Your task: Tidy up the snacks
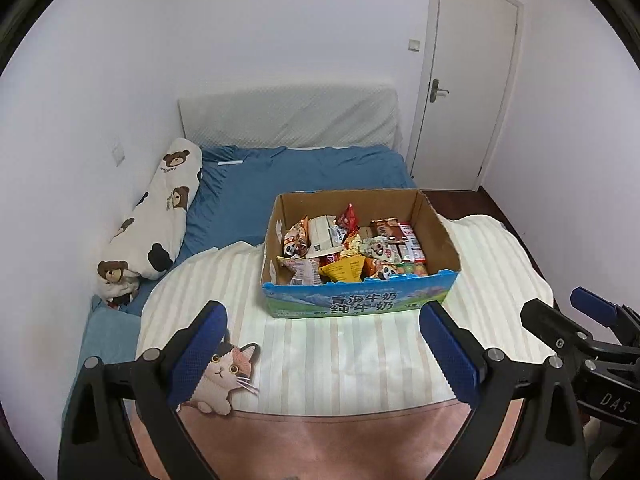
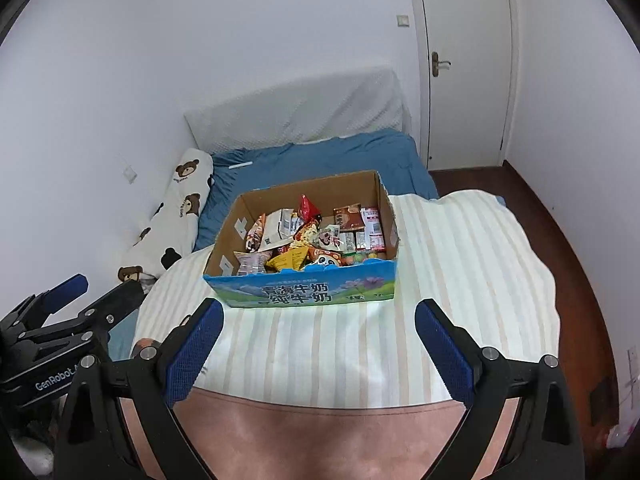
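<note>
The open brown cardboard box with a blue printed front panel rests on a cream striped blanket spread over a bed with a blue sheet, and it is filled with assorted foil and paper snack packets. The left gripper and the right gripper both hover near the front of the box, not touching it. Each has its blue-padded fingers spread wide apart and holds nothing.

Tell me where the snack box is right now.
The cardboard box of snacks sits on the striped cream blanket on the bed, straight ahead of both open grippers in both wrist views, with the bear-print pillow off to its left.
</note>
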{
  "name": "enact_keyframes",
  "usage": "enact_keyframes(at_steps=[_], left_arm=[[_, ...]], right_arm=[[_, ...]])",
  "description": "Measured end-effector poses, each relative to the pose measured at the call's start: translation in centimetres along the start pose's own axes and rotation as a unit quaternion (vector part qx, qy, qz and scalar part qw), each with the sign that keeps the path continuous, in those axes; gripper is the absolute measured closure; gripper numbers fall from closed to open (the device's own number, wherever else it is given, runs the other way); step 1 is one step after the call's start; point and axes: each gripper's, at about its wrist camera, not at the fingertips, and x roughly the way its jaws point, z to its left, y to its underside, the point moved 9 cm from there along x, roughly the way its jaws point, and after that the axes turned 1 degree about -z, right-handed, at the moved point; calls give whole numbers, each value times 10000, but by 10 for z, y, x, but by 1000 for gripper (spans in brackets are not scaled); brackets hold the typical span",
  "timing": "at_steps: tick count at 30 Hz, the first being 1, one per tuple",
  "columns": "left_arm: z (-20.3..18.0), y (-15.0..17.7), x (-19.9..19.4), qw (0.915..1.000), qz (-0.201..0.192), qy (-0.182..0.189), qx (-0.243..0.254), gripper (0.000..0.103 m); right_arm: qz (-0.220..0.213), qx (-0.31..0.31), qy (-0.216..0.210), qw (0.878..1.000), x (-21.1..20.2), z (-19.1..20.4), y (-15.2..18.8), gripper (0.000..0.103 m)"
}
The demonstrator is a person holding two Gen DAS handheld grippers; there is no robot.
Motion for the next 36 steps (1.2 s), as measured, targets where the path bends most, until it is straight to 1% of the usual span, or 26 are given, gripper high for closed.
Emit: enact_keyframes(at_steps=[3,7,13,14,15,20,28,31,36], left_arm=[[-1,2,-10,10000,-65,-5,-19,4],[4,2,-17,9998,-115,30,-186,4],[12,0,-16,9993,-155,-47,-332,4],[12,0,-14,9993,-137,-50,-338,3],[13,0,-11,9994,-103,-75,-335,0],[16,-4,10,9992,-89,-222,-323,0],[12,-18,55,9990,8,-390,-203,0],[10,-21,70,9989,91,-434,-146,0],[7,-21,98,9983,395,-429,-95,0]], right_arm=[[-85,-53,-20,9999,-15,3,0,4],[-187,-77,-16,9998,-30,3,0,4],[-293,-95,102,9995,-37,0,-4,4],[-305,-81,123,9994,-35,-2,-5,3],[-303,-80,162,9994,-32,-3,-8,2],[-297,-25,346,9990,-6,-14,-18,1],[-263,139,530,9982,42,-29,-38,1],[-233,113,638,9976,60,-34,-44,1],[-9,177,671,9976,92,-40,-49,1]])
